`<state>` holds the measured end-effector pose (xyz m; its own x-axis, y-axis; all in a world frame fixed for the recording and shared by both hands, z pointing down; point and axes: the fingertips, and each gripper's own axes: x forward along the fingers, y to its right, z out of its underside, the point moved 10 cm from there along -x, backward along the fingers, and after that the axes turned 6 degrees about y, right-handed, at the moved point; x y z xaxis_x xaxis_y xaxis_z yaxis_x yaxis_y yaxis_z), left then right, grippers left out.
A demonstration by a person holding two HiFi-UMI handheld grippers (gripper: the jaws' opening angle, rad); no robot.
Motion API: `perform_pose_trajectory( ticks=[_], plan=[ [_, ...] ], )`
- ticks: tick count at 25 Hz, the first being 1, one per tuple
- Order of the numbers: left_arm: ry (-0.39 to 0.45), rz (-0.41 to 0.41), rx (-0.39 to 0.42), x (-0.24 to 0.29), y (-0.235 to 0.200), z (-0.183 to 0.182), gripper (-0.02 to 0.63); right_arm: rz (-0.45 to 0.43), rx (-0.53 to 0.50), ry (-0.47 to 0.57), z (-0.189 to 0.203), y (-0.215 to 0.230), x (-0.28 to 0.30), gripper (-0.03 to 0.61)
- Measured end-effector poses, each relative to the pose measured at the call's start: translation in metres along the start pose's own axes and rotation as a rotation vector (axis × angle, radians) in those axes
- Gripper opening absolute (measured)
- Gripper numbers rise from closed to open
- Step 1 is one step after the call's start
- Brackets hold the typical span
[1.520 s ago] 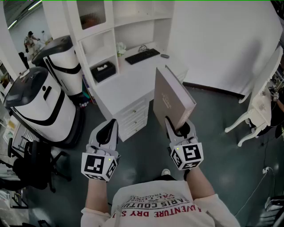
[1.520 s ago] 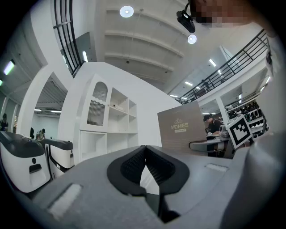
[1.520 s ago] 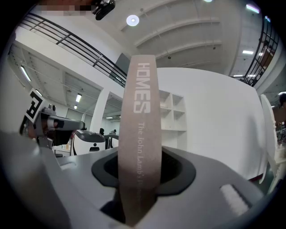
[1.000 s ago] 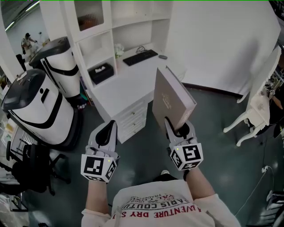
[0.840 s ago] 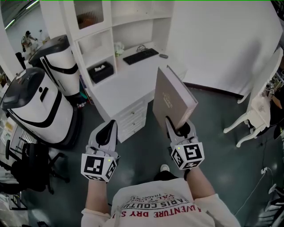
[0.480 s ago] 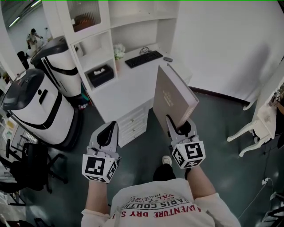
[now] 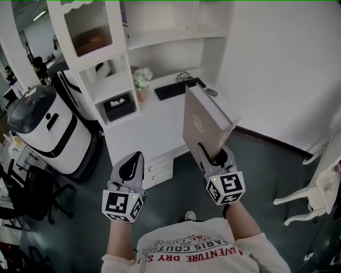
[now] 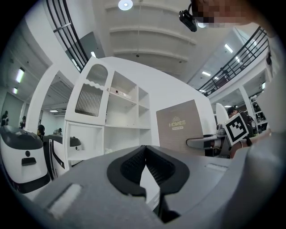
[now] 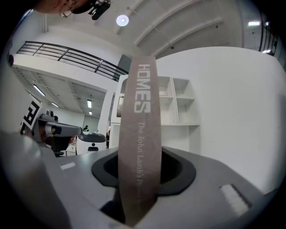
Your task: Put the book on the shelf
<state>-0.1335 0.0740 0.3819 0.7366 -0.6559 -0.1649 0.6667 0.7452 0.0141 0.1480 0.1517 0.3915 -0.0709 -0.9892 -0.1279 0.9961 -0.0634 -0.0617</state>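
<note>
Right gripper view: the right gripper (image 9: pixel 142 176) clamps the upright tan book (image 9: pixel 139 134). The left gripper (image 8: pixel 145 167) has its jaws together, empty.

Head view: overhead, looking steeply down. Gripper views: low, close behind own jaws, tilted upward. All three share the shelf unit (image 7: pixel 160 40).

A dull grey-green floor (image 7: pixel 272 176) runs up to a plain white wall (image 7: pixel 287 69). Beside that wall stands a white desk with drawers (image 7: pixel 154 125). Over the desk rises a tall white shelf unit (image 7: pixel 160 40) with open compartments and a ribbed-glass cabinet door (image 7: pixel 88 26). Two rounded white-and-black machines (image 7: pixel 48 133) stand to the left, near a black office chair (image 7: pixel 32 192). A white chair with curved legs (image 7: pixel 314 194) sits at the right edge. Overhead, a round ceiling lamp (image 8: pixel 125 5) glows near black balcony railings (image 8: pixel 243 58).
</note>
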Motion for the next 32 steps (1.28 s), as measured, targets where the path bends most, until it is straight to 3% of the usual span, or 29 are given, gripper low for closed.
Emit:
perform_pose_trajectory(
  ticks=[6,11,23,32],
  plan=[
    [-0.008,-0.084,0.003,0.068,0.020,0.009,0.005,-0.097,0.002,-0.009,0.007,0.072,0.057,0.169],
    [-0.021,-0.142,0.028,0.102,0.013,0.012,0.005,-0.164,0.001,0.013,0.008,0.098,0.105,0.169],
    [0.041,-0.198,0.082,0.173,-0.054,-0.009,0.005,-0.265,-0.044,0.103,-0.035,0.103,0.244,0.169],
    [0.049,-0.176,0.131,0.219,-0.099,-0.021,0.005,-0.254,-0.087,0.137,-0.086,0.103,0.343,0.169]
  ],
)
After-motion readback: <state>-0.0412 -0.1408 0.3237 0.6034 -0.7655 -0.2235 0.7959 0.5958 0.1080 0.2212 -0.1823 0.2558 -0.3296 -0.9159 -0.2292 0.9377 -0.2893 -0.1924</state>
